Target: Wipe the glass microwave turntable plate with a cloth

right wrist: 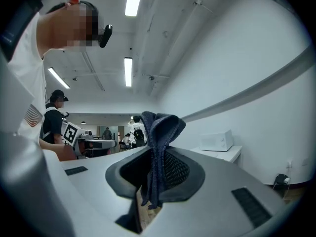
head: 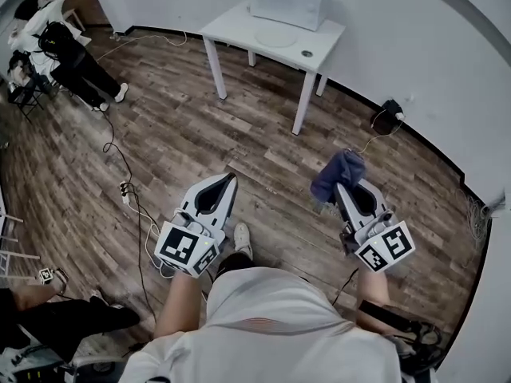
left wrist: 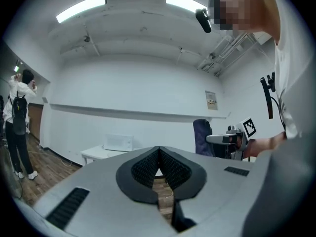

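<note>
Cloth (head: 338, 174) is sitting bunched in my right gripper (head: 342, 190), whose fingers are pinching it by a fold, with most of the fabric sticking out past the tips. My left gripper (head: 231, 179) is carrying nothing, its fingers pressed together. The glass plate (head: 276, 36) is lying flat on the white table (head: 231, 29), in front of the microwave (head: 289, 6) and well apart from both grippers across the wooden floor.

I am judging the wiping as not yet begun. The pinch seems to be catching only a thin fold, so the cloth could slip free at the first rub. The plate is lying loose, so a one-sided push could slide it toward the table edge. Cables (head: 120, 164) are trailing across the floor on the left, risking a trip on the walk over.
</note>
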`<control>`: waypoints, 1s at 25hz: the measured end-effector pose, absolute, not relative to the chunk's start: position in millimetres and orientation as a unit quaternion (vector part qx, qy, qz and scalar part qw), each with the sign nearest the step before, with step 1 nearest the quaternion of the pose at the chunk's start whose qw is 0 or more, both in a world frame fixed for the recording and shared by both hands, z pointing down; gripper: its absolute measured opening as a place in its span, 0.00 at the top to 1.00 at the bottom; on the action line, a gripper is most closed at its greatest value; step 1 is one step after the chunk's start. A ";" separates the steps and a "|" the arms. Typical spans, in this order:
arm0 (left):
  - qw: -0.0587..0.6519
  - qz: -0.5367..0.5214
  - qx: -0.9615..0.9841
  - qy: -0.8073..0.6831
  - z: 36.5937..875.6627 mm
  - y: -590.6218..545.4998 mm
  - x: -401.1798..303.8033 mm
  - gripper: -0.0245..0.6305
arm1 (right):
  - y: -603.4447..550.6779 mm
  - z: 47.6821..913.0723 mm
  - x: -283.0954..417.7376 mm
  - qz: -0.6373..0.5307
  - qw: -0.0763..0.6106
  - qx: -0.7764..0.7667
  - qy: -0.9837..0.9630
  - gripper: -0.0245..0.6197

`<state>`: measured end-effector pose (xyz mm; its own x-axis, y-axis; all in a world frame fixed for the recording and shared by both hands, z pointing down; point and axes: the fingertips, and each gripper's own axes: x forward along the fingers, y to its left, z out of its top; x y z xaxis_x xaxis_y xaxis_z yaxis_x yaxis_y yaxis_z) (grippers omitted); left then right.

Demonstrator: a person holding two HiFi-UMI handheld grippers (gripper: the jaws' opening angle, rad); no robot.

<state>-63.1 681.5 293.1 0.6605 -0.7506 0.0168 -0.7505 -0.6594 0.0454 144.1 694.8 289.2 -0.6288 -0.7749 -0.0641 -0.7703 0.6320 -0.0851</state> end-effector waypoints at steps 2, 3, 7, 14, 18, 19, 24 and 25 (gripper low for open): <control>0.030 -0.003 0.912 -0.410 295.3 656.1 -72.8 0.95 | 671.7 287.9 133.2 -0.024 0.042 -0.430 0.902 0.87; 0.033 -0.004 0.912 -0.409 294.8 642.1 -78.5 0.95 | 659.3 286.2 127.1 -0.023 0.040 -0.431 0.901 0.87; 0.038 -0.009 0.916 -0.399 290.3 584.6 -101.2 0.95 | 604.6 279.4 104.5 -0.024 0.033 -0.440 0.897 0.87; 0.035 -0.008 0.922 -0.386 292.7 493.1 -151.1 0.95 | 520.0 276.3 60.1 -0.020 0.028 -0.459 0.888 0.87; 0.040 -0.004 0.924 -0.380 297.4 458.9 -175.0 0.95 | 489.4 280.6 38.0 -0.027 0.028 -0.468 0.883 0.87; 0.042 -0.004 0.924 -0.380 299.9 452.1 -180.1 0.95 | 483.3 282.7 33.2 -0.030 0.026 -0.468 0.883 0.87; 0.063 -0.004 0.924 -0.377 317.3 428.0 -193.2 0.95 | 456.8 291.3 21.2 -0.040 0.014 -0.471 0.881 0.87; 0.067 -0.004 0.924 -0.375 320.7 423.5 -193.9 0.95 | 451.4 292.1 20.2 -0.041 0.012 -0.472 0.881 0.87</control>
<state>-193.9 423.5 320.7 0.7180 -0.6947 0.0435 -0.6936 -0.7090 0.1274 20.2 451.4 292.1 -0.5542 -0.8322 0.0168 -0.8302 0.5512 -0.0836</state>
